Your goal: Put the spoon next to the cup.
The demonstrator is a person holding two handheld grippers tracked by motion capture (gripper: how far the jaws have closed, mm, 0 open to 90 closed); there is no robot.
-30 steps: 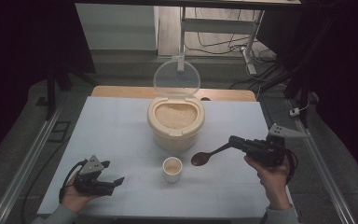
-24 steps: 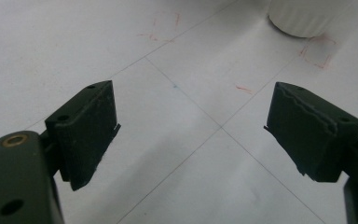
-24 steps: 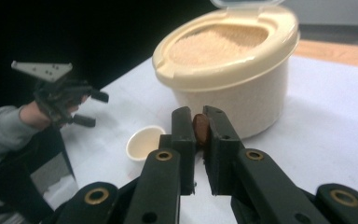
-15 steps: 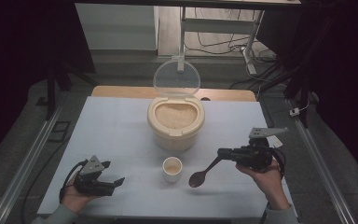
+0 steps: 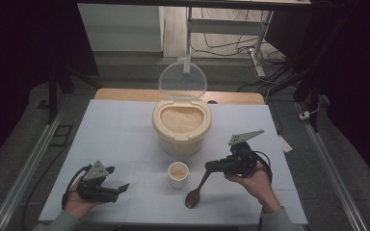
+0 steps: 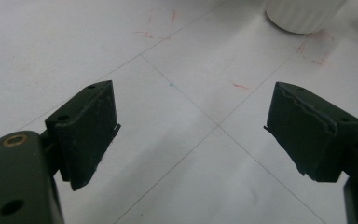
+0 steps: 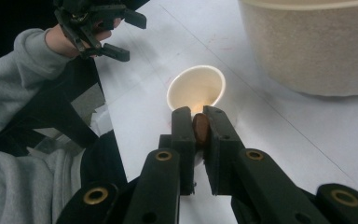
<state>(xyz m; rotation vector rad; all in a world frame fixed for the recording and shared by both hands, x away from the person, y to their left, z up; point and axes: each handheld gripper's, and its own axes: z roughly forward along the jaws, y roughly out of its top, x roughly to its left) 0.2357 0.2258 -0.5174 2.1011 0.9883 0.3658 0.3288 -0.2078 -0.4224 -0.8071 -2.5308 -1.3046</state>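
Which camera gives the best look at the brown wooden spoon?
The high view: the brown wooden spoon shows whole, handle in the right gripper, bowl low beside the small white cup. The right gripper view shows a bit of handle clamped between the jaws.

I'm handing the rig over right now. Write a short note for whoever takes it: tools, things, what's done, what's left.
Right tool: shut on the spoon handle, bowl hanging low at the table beside the cup.
Left tool: open, empty, resting at the table's near left.
Rice container: lid up, full, behind the cup.
Done: spoon gripped, lid open.
Left: probably scooping rice into the cup; I can't tell what the cup holds.
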